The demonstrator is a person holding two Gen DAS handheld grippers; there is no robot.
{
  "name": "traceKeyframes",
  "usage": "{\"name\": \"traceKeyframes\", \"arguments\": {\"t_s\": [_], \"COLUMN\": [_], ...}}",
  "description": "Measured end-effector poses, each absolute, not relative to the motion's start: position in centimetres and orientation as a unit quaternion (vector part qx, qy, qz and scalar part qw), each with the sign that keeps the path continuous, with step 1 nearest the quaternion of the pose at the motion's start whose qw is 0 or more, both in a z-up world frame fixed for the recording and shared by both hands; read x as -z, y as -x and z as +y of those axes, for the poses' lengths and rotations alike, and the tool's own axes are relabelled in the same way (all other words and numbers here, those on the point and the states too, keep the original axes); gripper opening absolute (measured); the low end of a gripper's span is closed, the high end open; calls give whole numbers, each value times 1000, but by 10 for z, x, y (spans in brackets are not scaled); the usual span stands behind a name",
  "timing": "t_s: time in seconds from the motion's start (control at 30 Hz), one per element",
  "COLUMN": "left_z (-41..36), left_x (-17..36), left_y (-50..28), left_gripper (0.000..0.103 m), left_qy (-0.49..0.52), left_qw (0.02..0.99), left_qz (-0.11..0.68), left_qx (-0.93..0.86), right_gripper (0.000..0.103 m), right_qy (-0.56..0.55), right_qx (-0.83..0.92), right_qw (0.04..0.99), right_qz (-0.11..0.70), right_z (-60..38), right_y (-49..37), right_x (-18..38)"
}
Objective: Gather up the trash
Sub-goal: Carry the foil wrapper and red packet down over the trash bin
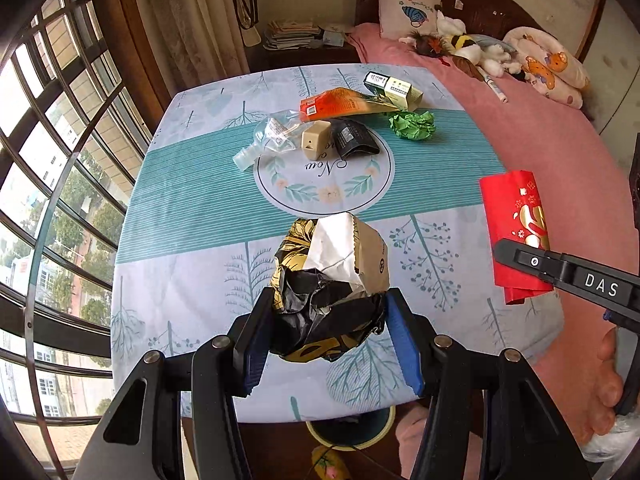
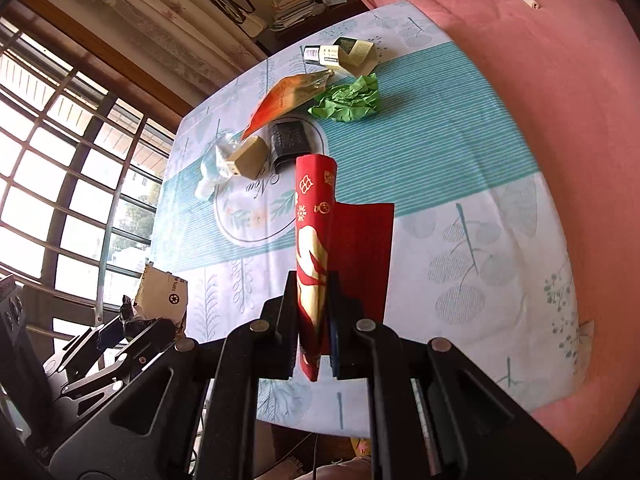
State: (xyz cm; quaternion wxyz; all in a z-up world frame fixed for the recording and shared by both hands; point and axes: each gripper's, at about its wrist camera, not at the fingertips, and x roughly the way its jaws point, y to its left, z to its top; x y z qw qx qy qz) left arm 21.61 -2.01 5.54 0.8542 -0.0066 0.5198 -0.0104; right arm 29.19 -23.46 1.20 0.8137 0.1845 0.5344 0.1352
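Red paper, a folded envelope, is pinched flat between the closed fingers of the right gripper and stands above the table. The left gripper clamps a crumpled black-and-gold wrapper with a paper box, its jaws about half wide around the bundle. Both pieces seem lifted, so the step in hand is probably carrying them away. Beyond both tongs more trash waits: a green paper ball, an orange packet, a black pouch. Next, each gripper needs a bin; a dark round rim shows below the left tongs.
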Motion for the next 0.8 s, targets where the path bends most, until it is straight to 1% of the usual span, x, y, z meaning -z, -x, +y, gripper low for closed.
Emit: {"name": "traceKeyframes", "arguments": {"t_s": [0.17,0.33,0.57,0.8], "left_z": [4,22,33,18], "left_x": [-64,-58,-32,5], "left_y": [-159,-109,-64,-48], "left_gripper": [54,54,54,54], "left_qy": [-1,-8,4,4], "left_qw": [860,853,830,809], "left_qz": [509,518,551,581], "left_qx": [33,58,84,88], "right_gripper": [9,9,9,9], "right_qy": [-182,-183,-183,-173], "right_qx": [-128,-116,-99,-96], "right_qw": [818,819,806,789], "right_qz": [531,531,555,582], "right_z": [-211,-190,-173,-169], "right_y": [-218,-152,-82,-51], "right_x": [-19,-15,3,29]}}
